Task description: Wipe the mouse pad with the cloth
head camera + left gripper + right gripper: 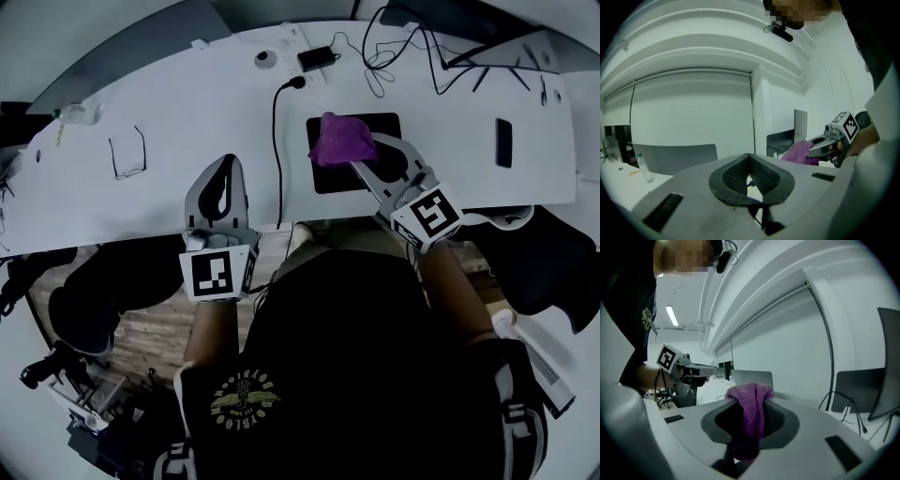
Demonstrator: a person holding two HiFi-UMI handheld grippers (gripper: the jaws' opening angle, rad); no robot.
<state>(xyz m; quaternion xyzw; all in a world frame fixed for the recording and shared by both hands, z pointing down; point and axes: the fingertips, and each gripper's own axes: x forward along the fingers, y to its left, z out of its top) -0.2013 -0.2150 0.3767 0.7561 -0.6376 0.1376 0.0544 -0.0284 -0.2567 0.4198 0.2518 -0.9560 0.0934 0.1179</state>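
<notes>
While my right gripper point(356, 161) clamps the purple cloth point(342, 141) over the mouse pad point(386, 127), wiping is the step in hand.
My left gripper point(228, 164) sits at the near edge of the desk point(187, 122), jaws together on nothing, well apart from the pad. I can't tell whether the cloth touches it. Next, I judge, press it flat and sweep across without shifting the pad.

White desk point(187, 103), wood floor point(155, 323), grey chair point(677, 157)
</notes>
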